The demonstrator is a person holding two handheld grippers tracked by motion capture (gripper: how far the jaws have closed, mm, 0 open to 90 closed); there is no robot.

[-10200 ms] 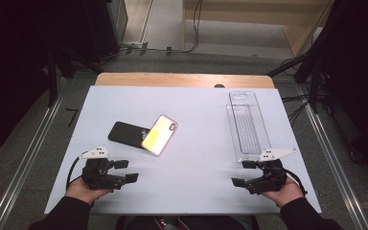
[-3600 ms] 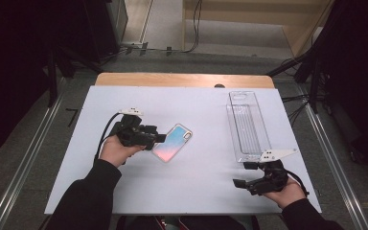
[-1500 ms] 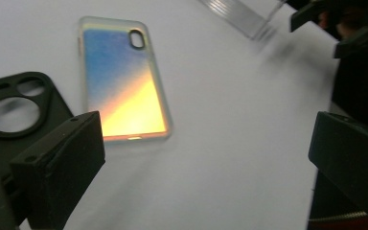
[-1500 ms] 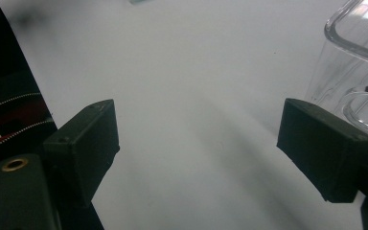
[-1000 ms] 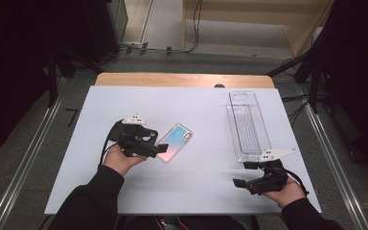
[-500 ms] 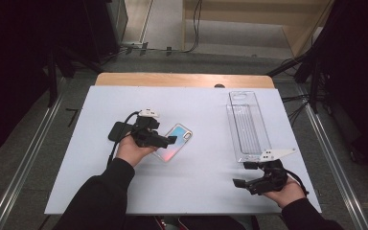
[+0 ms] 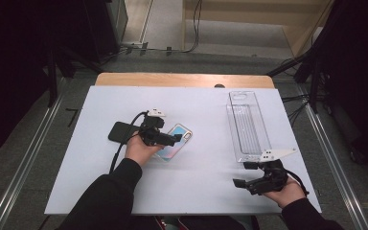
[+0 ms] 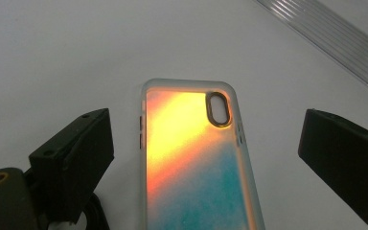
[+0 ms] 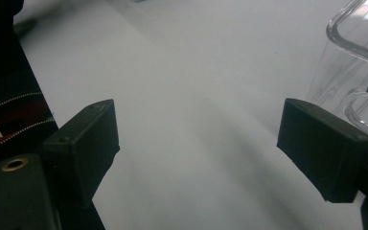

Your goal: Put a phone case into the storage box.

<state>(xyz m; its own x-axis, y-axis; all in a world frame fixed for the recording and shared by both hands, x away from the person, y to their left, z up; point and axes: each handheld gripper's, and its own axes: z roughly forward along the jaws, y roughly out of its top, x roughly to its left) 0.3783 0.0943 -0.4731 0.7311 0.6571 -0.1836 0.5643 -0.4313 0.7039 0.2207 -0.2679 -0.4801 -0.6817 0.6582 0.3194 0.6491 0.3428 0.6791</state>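
The table [image 7: 100, 105] is carrying a clear tray [image 7: 246, 125] at right and a phone case [image 8: 191, 158] left of centre. The left gripper [image 7: 171, 139] is straddling the case, jaws released, its long axis running straight ahead between them. The right gripper [image 7: 242, 175] is resting well apart, jaws released, empty.

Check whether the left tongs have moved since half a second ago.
Yes. In the high view the left tongs have moved right along the phone case, nearer the clear tray, which has stayed put.
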